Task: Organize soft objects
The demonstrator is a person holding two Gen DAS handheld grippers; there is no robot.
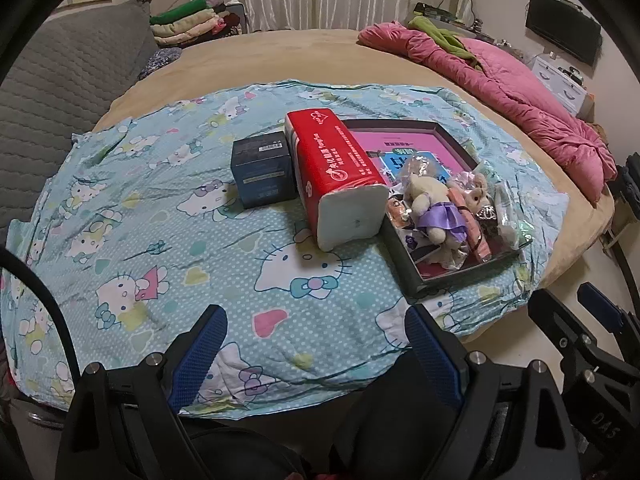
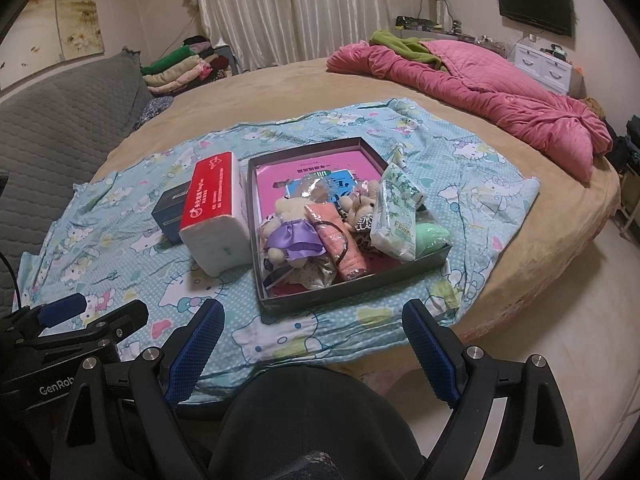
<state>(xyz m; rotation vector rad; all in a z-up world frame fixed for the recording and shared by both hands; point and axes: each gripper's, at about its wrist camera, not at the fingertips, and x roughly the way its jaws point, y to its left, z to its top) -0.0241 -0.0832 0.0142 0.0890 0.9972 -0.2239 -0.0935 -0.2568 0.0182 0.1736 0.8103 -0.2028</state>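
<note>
Left wrist view: left gripper (image 1: pixel 314 334) hovers over the near edge of the Hello Kitty sheet (image 1: pixel 168 216), blue fingers spread wide, nothing between them. Landmark is the shallow dark box (image 1: pixel 424 280) lying on the sheet. Touching the box's left wall lies a red tissue pack (image 1: pixel 334 164), white end toward the camera; a dark blue carton (image 1: pixel 262 170) stands just beside the pack, on the side away from the box. Inside the box, near its front, a plush bear in a purple skirt (image 1: pixel 430 210), a peach tube (image 1: pixel 472 228) and a small plush with dark trim (image 1: pixel 478 200) are heaped together on a pink printed sheet (image 1: pixel 416 146). The far right of the box is crowded with crinkled plastic; contents there cannot be made out. Part of the right gripper's frame shows at the lower right edge. Right wrist view: right gripper (image 2: pixel 314 334) is likewise held short of the box, fingers wide apart, empty. This view resolves the box's right side: a white tissue packet with green leaf print (image 2: pixel 394 216) leans against the right wall, and a mint green object (image 2: pixel 432 236) sits behind it at the front right corner. A pink quilt (image 2: pixel 480 92) lies bunched well beyond the box on the tan bed (image 2: pixel 280 92). Left gripper's body shows at lower left.
</note>
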